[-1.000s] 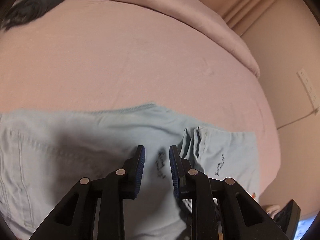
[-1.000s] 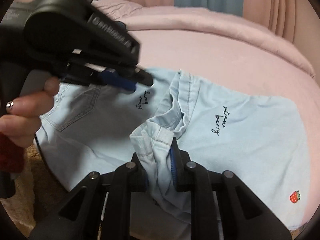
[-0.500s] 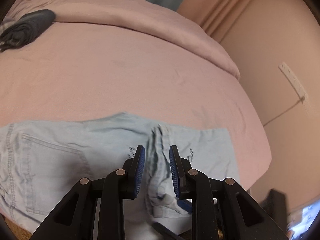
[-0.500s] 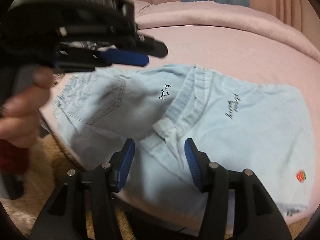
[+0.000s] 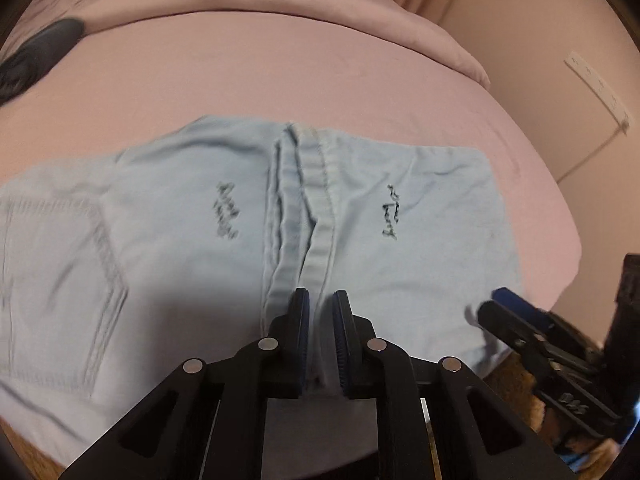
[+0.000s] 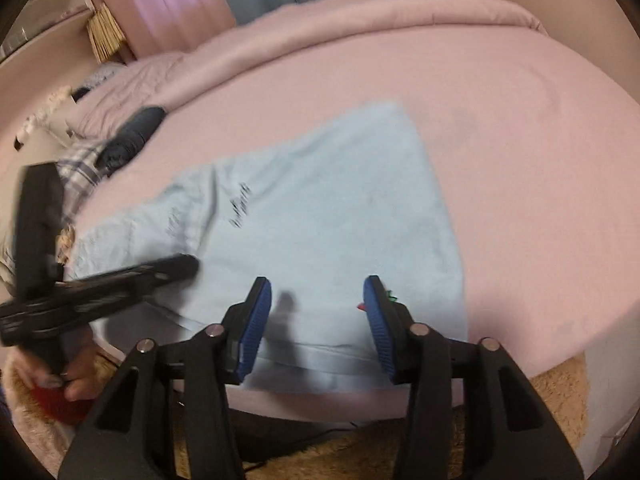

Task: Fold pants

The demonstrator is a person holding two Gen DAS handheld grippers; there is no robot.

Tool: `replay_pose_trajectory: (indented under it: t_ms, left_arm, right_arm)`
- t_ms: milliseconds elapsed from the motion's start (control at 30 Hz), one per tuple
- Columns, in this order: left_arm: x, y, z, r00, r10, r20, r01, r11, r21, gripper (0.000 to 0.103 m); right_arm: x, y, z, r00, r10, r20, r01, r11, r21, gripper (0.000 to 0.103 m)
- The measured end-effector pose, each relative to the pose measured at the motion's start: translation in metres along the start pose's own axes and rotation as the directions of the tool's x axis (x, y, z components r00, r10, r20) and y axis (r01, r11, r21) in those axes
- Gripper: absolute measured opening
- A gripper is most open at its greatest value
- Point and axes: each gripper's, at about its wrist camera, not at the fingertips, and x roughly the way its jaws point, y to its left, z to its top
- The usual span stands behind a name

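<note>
Left wrist view, left to right.
- Dark rolled garment (image 5: 40,54): far left on the pink bed sheet (image 5: 280,80), well apart from the work.
- Light blue jeans (image 5: 168,248): spread flat across the near half of the bed, back pocket at the left, a raised ridge of folded hem and seam running down the middle, black script on either side of it. Their near edge runs close along the mattress edge; their far edge stops about halfway across, with bare sheet beyond up to the rolled pink duvet (image 5: 320,4).
- Left gripper (image 5: 320,308): jaws closing, now only a narrow gap apart, set astride the near end of the ridge; whether the pads yet press the cloth cannot be told.
- Wall with a white power strip (image 5: 600,80): far right, past the bed's right edge.

Right wrist view, left to right.
- Person's hand (image 6: 76,376): low left, on the handle of the left gripper (image 6: 188,266).
- Jeans (image 6: 340,216): right leg panel lying smooth, its right edge straight with bare sheet beside it.
- Right gripper (image 6: 318,300): jaws wide apart and closing, above the near hem, nothing between the pads; a small red strawberry mark shows at the right pad.
- Tan rug (image 6: 560,396): below the bed edge.
</note>
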Motion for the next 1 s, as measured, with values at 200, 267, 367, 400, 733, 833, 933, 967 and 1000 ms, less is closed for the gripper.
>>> replay_pose_trajectory:
  t_ms: [200, 267, 367, 400, 733, 833, 933, 967, 1000]
  left_arm:
    - [-0.013, 0.008, -0.017, 0.999, 0.018, 0.03, -0.016, 0.997, -0.071, 0.006]
    - [-0.017, 0.01, -0.021, 1.0, 0.016, 0.025, -0.014, 0.996, -0.086, 0.006]
    - [-0.024, 0.011, -0.031, 0.999, 0.022, 0.032, -0.019, 0.996, -0.082, 0.006]
    - [-0.022, 0.007, -0.029, 0.999, 0.03, 0.035, -0.027, 0.997, -0.073, 0.006]
    - [-0.018, 0.002, -0.033, 0.996, 0.031, 0.081, -0.025, 0.997, -0.069, 0.006]
    - [-0.019, 0.003, -0.038, 0.995, 0.034, 0.097, -0.028, 0.998, -0.059, 0.006]
    - [-0.018, 0.003, -0.036, 0.995, 0.029, 0.096, -0.023, 0.998, -0.065, 0.006]
    - [-0.018, 0.004, -0.037, 0.995, 0.025, 0.098, -0.018, 0.998, -0.066, 0.006]
    - [-0.018, 0.004, -0.037, 0.995, 0.023, 0.1, -0.017, 0.998, -0.064, 0.006]
  right_arm:
    - [0.0, 0.006, 0.009, 1.0, -0.019, -0.006, 0.019, 1.0, -0.018, 0.044]
    - [0.003, -0.001, 0.01, 1.0, -0.017, -0.008, 0.017, 1.0, -0.009, 0.041]
    - [0.004, -0.008, 0.008, 1.0, 0.002, -0.009, -0.002, 1.0, 0.012, 0.039]
    - [0.004, -0.009, 0.007, 1.0, 0.005, -0.007, -0.005, 1.0, 0.012, 0.039]
    - [0.006, -0.014, 0.01, 1.0, 0.009, -0.017, -0.009, 1.0, 0.01, 0.04]
    - [0.01, -0.011, 0.015, 1.0, -0.004, -0.017, 0.004, 1.0, 0.005, 0.041]
    - [0.013, -0.009, 0.024, 0.999, -0.047, -0.016, 0.047, 0.999, -0.001, 0.041]
    - [0.013, -0.009, 0.028, 0.998, -0.062, -0.007, 0.062, 0.998, 0.012, 0.041]
    - [0.014, -0.009, 0.034, 0.997, -0.075, -0.004, 0.075, 0.997, 0.018, 0.041]
